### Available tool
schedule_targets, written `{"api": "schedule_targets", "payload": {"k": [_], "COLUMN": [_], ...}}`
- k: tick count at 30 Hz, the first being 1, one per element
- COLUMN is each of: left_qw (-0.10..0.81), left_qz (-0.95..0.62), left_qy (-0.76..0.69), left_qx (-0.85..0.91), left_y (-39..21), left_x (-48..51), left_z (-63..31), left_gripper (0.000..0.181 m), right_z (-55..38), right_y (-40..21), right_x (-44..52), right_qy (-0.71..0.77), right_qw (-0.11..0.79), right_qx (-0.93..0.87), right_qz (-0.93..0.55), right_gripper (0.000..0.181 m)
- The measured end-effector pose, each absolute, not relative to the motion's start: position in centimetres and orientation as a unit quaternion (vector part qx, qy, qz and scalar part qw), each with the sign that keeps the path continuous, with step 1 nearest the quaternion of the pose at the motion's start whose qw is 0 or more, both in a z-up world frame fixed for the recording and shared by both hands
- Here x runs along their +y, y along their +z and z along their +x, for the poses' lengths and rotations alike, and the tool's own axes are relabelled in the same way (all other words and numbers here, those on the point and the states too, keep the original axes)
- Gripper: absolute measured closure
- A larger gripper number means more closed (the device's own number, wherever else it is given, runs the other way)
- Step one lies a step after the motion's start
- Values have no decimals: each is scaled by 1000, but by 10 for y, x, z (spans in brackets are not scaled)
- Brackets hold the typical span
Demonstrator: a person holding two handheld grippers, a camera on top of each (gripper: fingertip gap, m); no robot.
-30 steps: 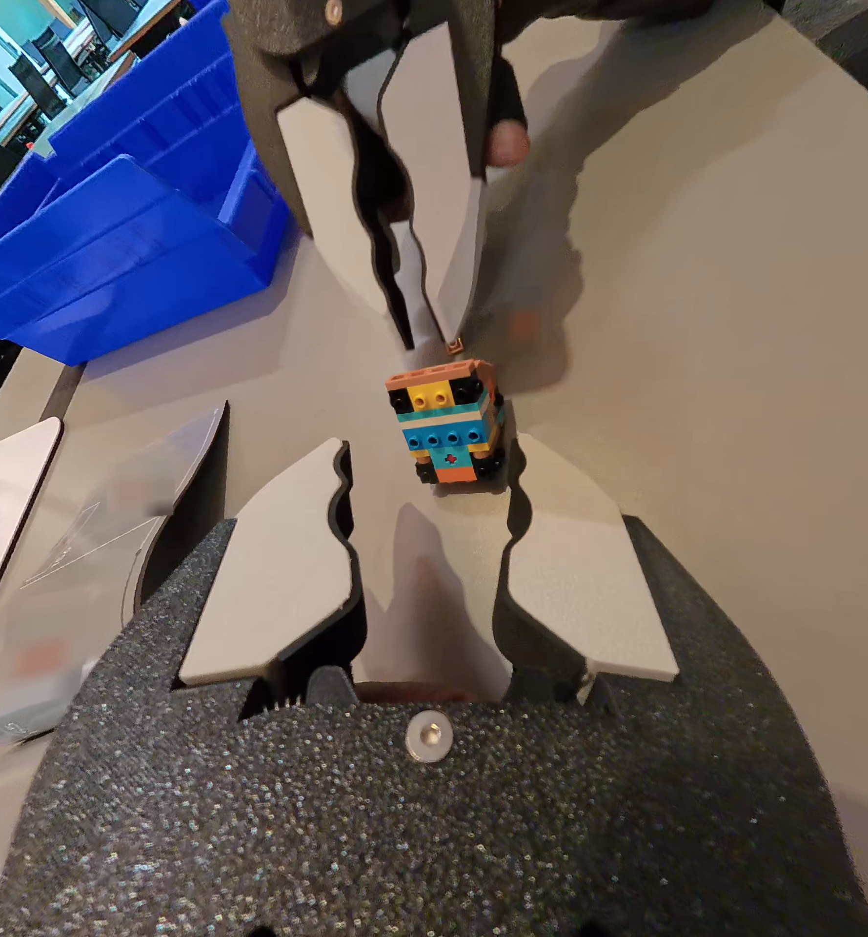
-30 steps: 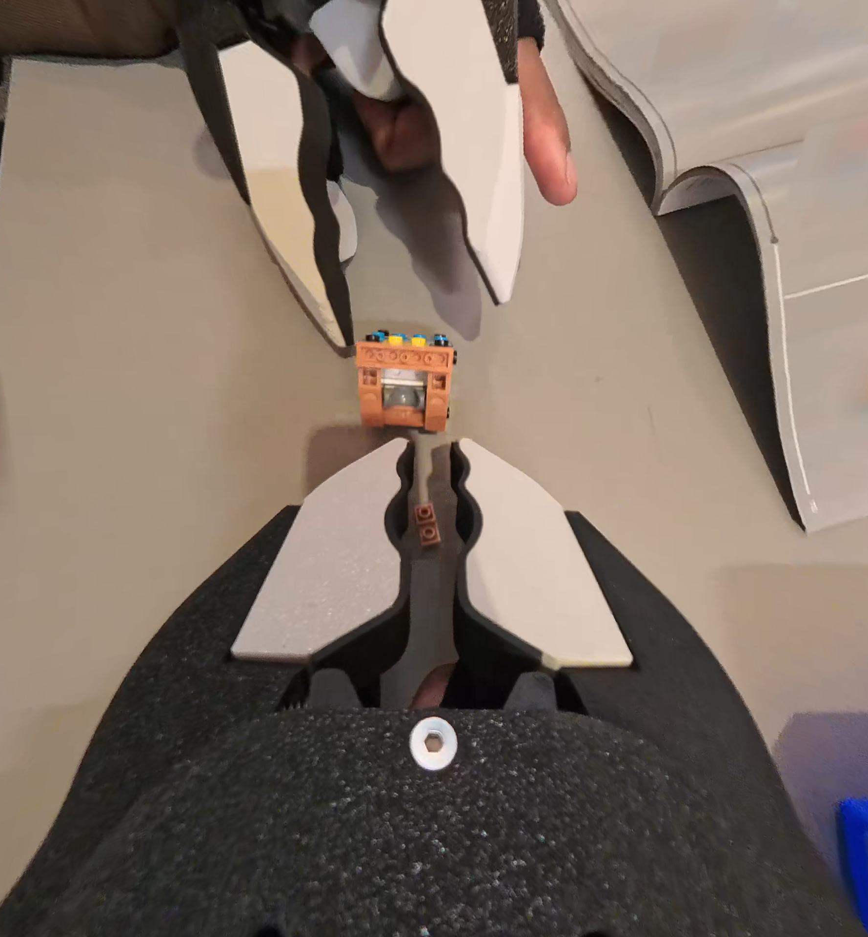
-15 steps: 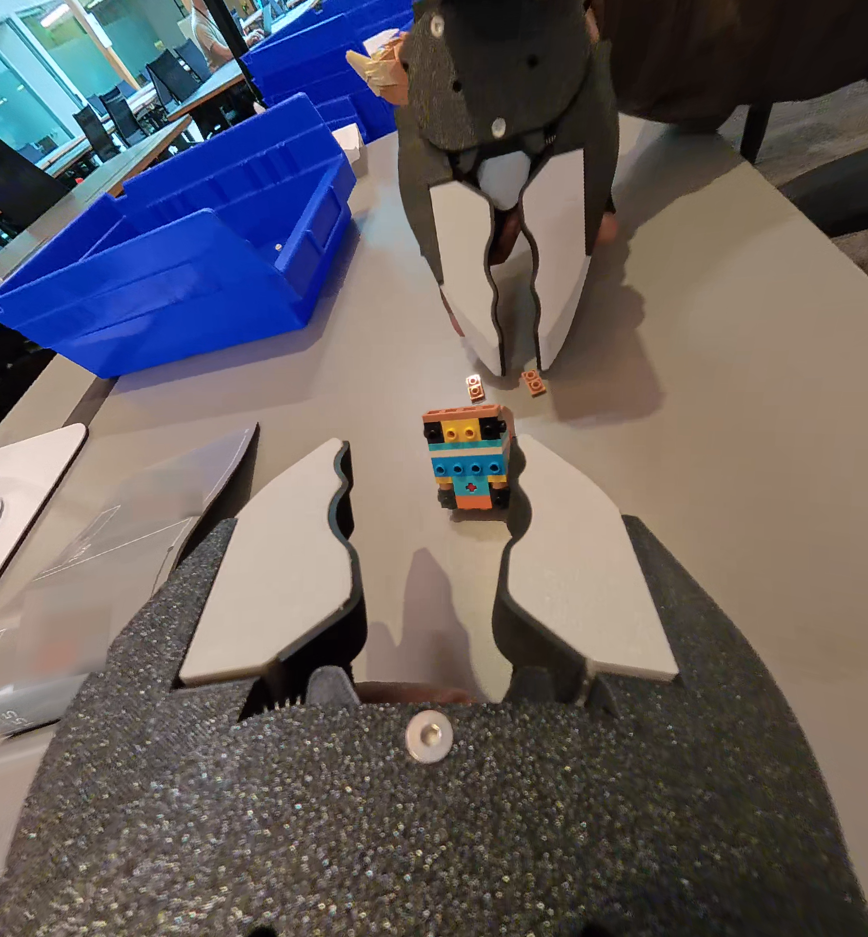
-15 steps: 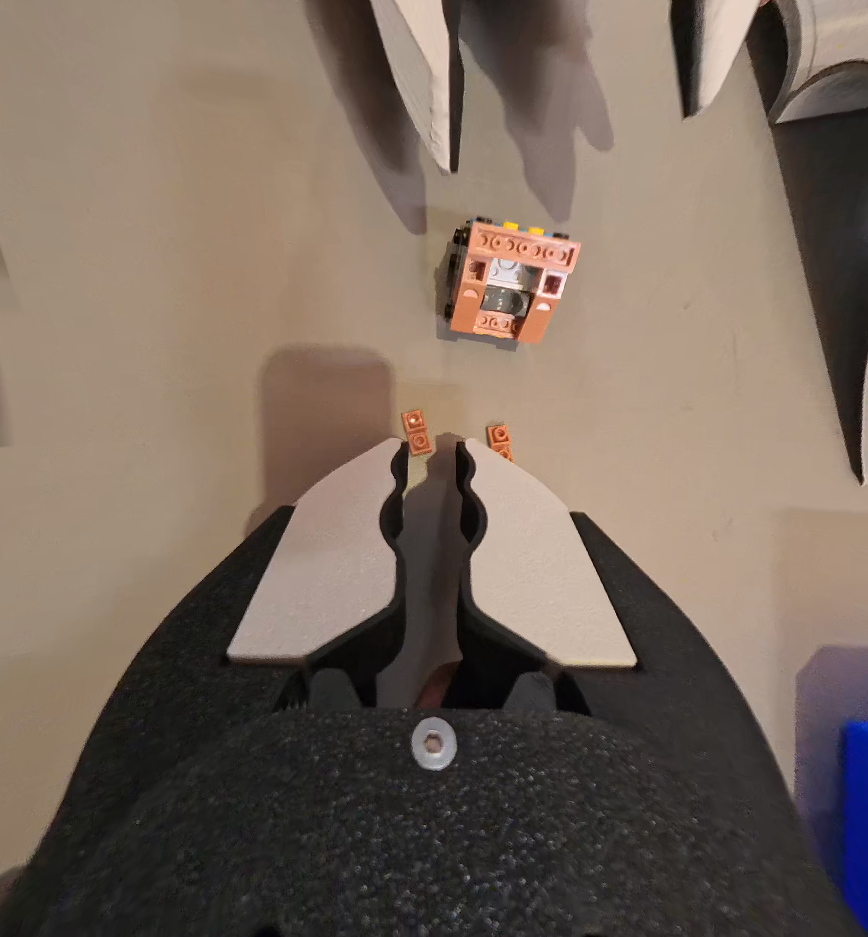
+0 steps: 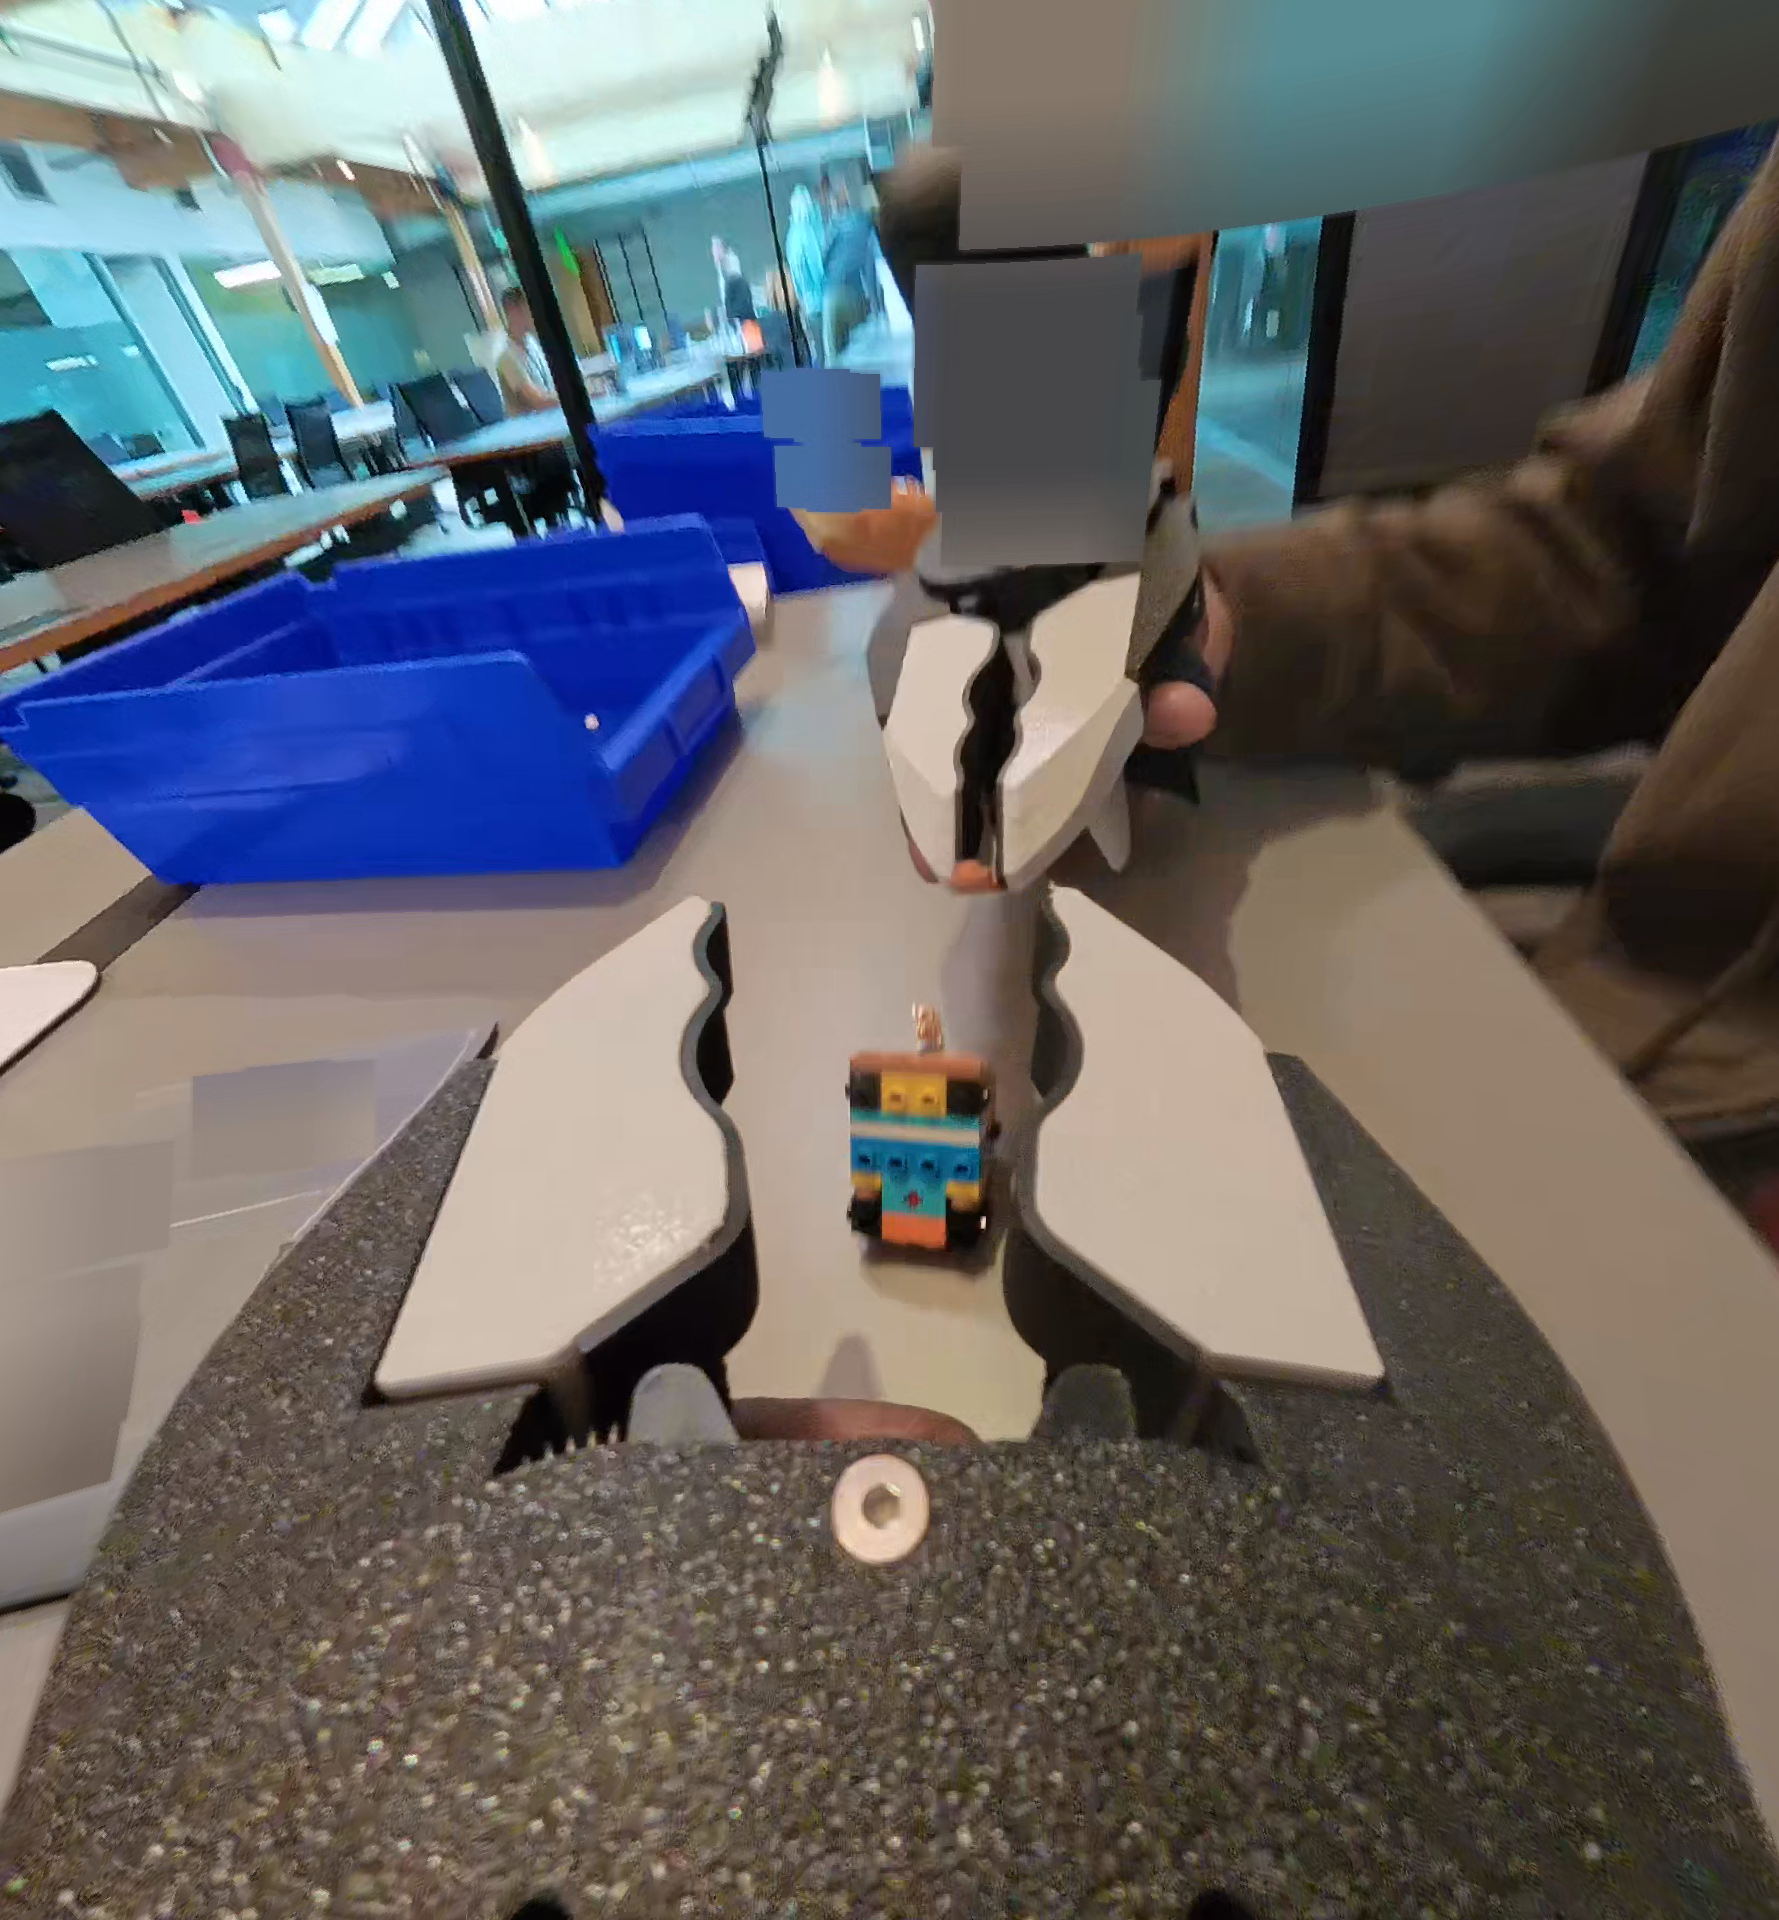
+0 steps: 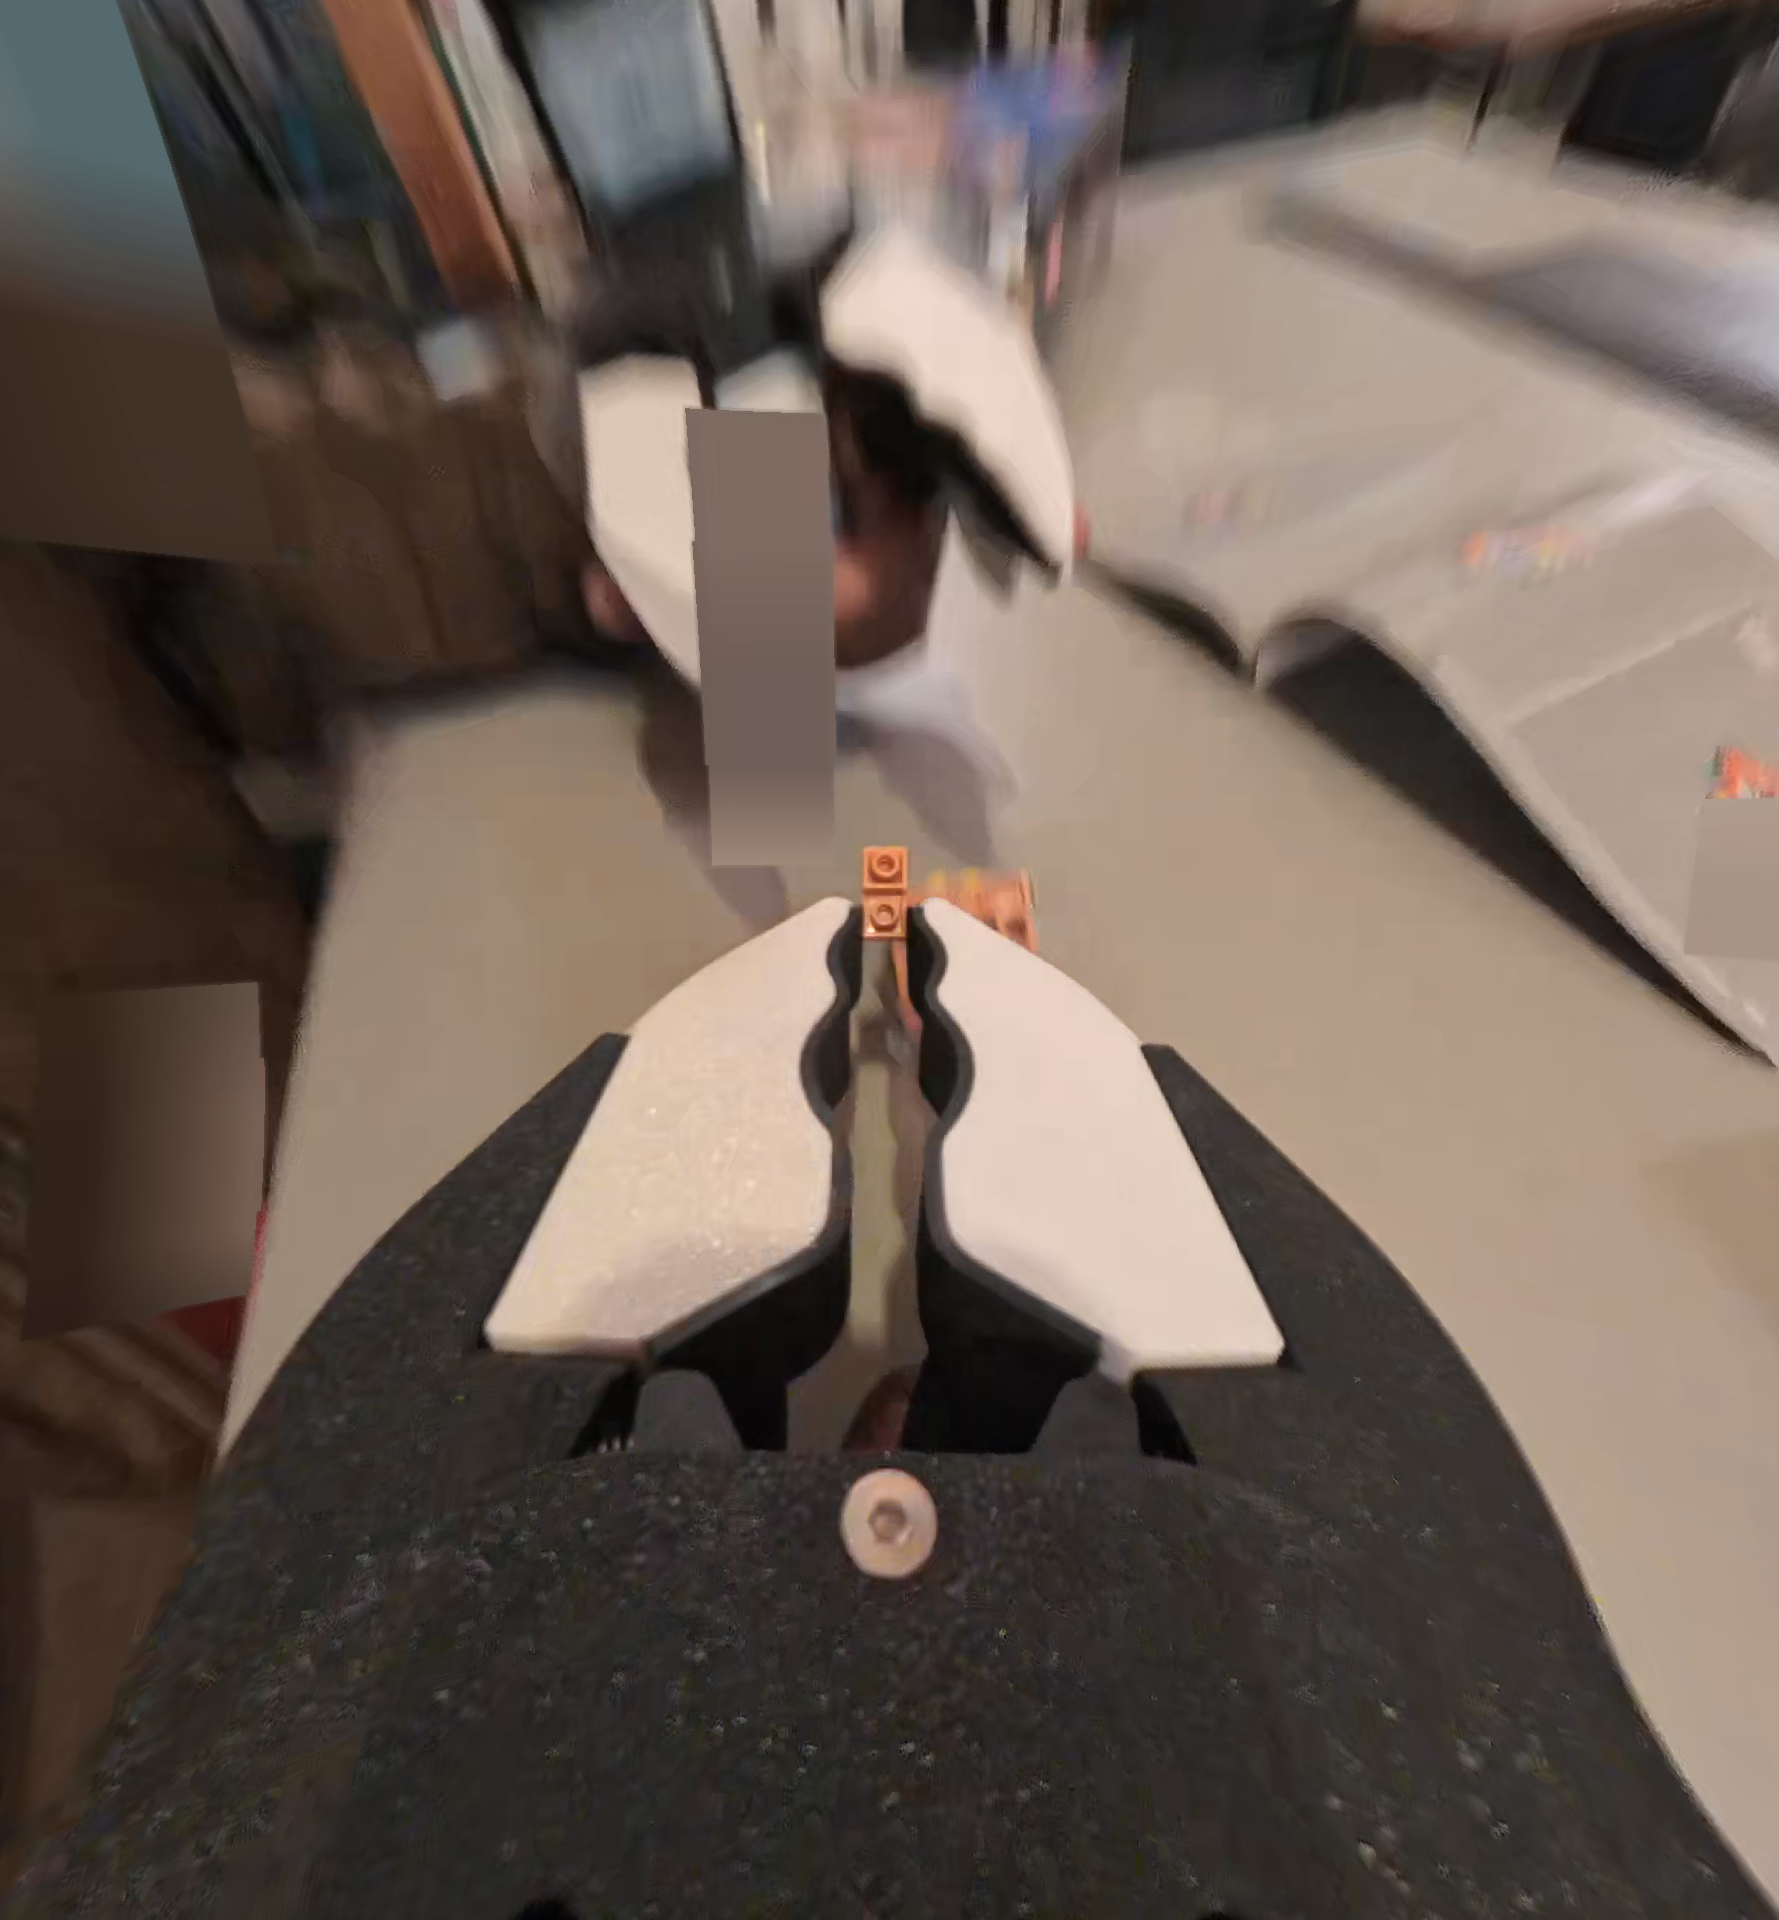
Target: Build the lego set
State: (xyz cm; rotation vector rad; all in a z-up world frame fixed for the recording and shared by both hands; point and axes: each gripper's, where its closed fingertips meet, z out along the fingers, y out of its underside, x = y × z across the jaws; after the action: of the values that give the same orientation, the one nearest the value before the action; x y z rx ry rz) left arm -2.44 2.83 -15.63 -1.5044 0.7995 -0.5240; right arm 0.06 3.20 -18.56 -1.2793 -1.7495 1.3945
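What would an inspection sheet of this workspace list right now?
Surface: grey table, matte.
Job's things: small multicolour lego model standing on the table; small orange plate; another tiny piece behind the model.
Clutter: blue bin; open booklet.
Grippers: left gripper open, jaws either side of the model, apart from it; right gripper shut on the orange plate.
Cables: nothing seen.
Surroundings: office desks, chairs, blurred.

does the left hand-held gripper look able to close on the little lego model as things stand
Probably yes. The left hand-held gripper is open, and the lego model stands on the table between its two fingers with nothing else in that gap. The right hand-held gripper, shut on a small brown plate, hangs farther off.
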Motion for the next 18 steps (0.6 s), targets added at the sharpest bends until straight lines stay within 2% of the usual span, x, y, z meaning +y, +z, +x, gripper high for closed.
{"api": "schedule_targets", "payload": {"k": [4,8,13,18], "left_qw": [689,744,758,759], "left_qz": [-622,-578,-549,-538], "left_qy": [-237,-144,-41,-23], "left_qx": [287,303,349,366], "left_y": [-131,-116,-111,-109], "left_x": [34,31,25,22], "left_z": [-30,-30,-25,-23], "left_gripper": [128,130,133,142], "right_z": [-8,-17,-28,-34], "right_y": [-119,-102,-106,-108], "right_x": [35,47,33,13], "right_qy": [727,825,858,863], "right_qw": [277,218,145,111], "right_qx": [-442,-287,-244,-258], "right_qz": [-445,-435,-428,-420], "right_gripper": [174,174,174,174]}}
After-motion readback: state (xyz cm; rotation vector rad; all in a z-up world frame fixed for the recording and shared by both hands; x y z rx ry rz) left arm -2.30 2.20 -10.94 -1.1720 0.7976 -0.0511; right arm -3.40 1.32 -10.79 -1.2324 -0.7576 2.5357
